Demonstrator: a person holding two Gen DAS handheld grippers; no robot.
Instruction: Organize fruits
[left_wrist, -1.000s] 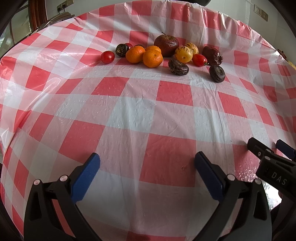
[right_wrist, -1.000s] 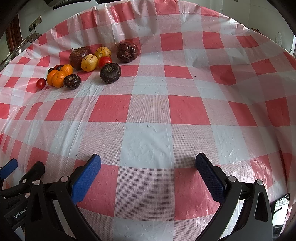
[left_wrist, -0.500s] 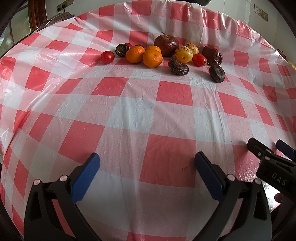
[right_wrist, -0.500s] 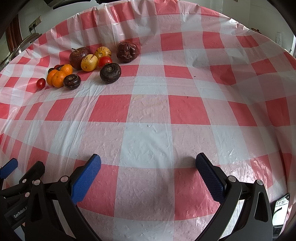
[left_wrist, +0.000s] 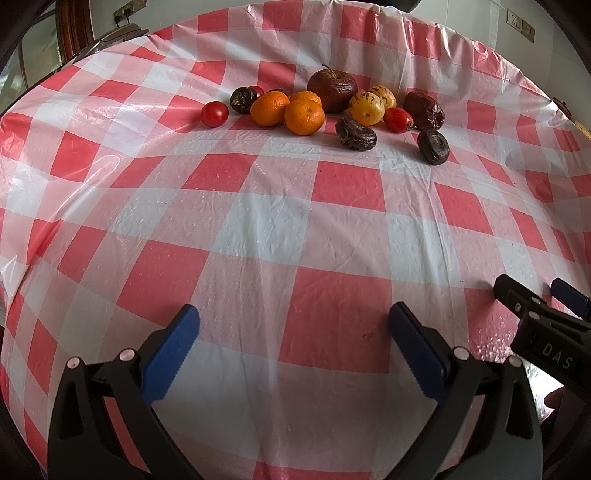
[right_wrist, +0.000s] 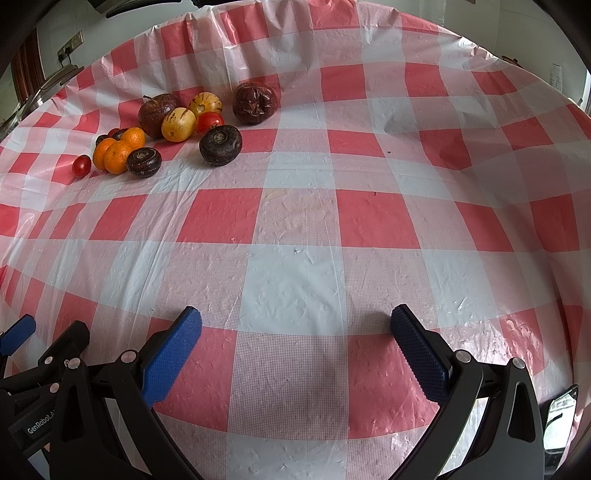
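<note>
Several fruits lie in a cluster at the far side of the checked tablecloth (left_wrist: 295, 229): a dark red apple (left_wrist: 332, 90), oranges (left_wrist: 304, 116), yellow speckled fruits (left_wrist: 366, 108), red tomatoes (left_wrist: 214, 113) and dark wrinkled fruits (left_wrist: 355, 134). The same cluster shows at the far left in the right wrist view, with the apple (right_wrist: 157, 114), oranges (right_wrist: 116, 155) and a dark fruit (right_wrist: 221, 144). My left gripper (left_wrist: 293, 332) is open and empty, low near the table's near edge. My right gripper (right_wrist: 295, 334) is open and empty, also far from the fruits.
The right gripper's body shows at the left wrist view's right edge (left_wrist: 546, 332); the left gripper's body shows at the right wrist view's lower left (right_wrist: 40, 369). The cloth (right_wrist: 295, 221) hangs over the table edges. A wall with sockets stands behind.
</note>
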